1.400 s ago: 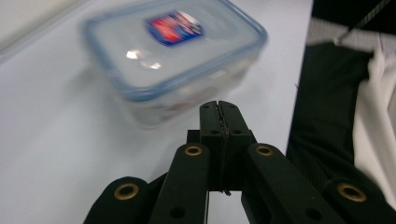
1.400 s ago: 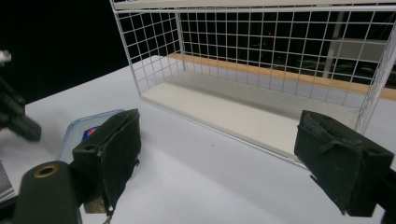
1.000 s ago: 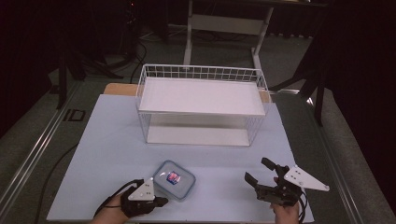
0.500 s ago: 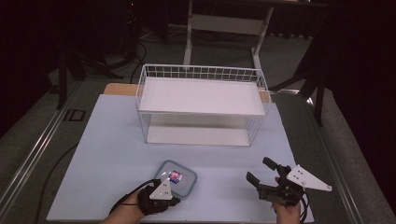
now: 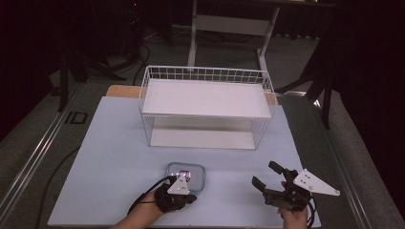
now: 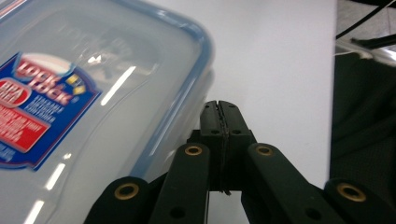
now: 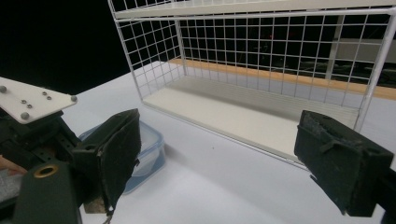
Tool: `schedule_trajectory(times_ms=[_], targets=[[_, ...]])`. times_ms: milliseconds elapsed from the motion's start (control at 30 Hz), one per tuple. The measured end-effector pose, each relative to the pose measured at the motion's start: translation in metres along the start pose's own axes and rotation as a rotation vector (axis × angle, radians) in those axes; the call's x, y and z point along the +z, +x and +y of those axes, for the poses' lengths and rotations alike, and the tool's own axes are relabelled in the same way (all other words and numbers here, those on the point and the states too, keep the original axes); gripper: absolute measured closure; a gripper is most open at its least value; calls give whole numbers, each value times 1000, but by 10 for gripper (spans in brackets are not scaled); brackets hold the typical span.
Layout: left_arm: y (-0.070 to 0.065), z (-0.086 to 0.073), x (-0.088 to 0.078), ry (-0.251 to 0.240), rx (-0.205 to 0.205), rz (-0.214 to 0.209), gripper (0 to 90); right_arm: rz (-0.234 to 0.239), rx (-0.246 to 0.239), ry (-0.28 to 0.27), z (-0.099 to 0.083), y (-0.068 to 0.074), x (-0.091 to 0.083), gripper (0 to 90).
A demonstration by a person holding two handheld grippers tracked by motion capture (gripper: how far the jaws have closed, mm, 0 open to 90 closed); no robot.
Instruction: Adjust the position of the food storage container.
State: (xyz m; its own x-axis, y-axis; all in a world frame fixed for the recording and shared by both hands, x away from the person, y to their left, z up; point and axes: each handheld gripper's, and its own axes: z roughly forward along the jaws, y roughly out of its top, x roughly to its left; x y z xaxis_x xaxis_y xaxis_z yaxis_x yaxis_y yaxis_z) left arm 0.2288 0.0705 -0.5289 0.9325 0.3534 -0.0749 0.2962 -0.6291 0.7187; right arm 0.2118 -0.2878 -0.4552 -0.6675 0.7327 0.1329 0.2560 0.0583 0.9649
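A clear plastic container with a blue-rimmed lid and a red and blue label (image 5: 186, 173) (image 6: 70, 116) (image 7: 149, 149) lies on the pale blue table top near the front edge. My left gripper (image 5: 184, 183) (image 6: 221, 109) is shut with nothing between its jaws, its tip right beside the container's rim. My right gripper (image 5: 267, 177) (image 7: 219, 158) stands open at the front right, well apart from the container, with nothing between its jaws. The left gripper's white plate (image 7: 28, 100) shows at the left of the right gripper view.
A white wire shelf rack (image 5: 205, 109) (image 7: 261, 88) with two white boards stands at the middle back of the table top (image 5: 110, 152). Beyond it are a wooden edge (image 5: 122, 90) and a white stand (image 5: 229, 24) on the floor.
My left gripper has moved to the right and forward, up to the near side of the container. The right gripper has hardly moved.
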Motion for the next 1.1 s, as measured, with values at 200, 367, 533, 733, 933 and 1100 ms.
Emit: schedule_trajectory(times_ms=[200,367,533,733,933,1100], targets=[[-2,-3,-35,-43,-15,40,900,5,-1,5,-1,0,1,147],[18,-18,-71,-63,-82,152,900,9,-3,9,0,2,3,147],[45,-39,-89,-45,-172,259,900,5,-13,12,0,3,3,147],[60,-55,-81,-4,-234,255,900,7,-8,14,-1,2,3,147],[65,-52,-62,-2,-248,203,900,7,4,13,-2,2,4,147],[60,-45,-53,8,-227,179,900,11,-1,18,-2,2,5,147]])
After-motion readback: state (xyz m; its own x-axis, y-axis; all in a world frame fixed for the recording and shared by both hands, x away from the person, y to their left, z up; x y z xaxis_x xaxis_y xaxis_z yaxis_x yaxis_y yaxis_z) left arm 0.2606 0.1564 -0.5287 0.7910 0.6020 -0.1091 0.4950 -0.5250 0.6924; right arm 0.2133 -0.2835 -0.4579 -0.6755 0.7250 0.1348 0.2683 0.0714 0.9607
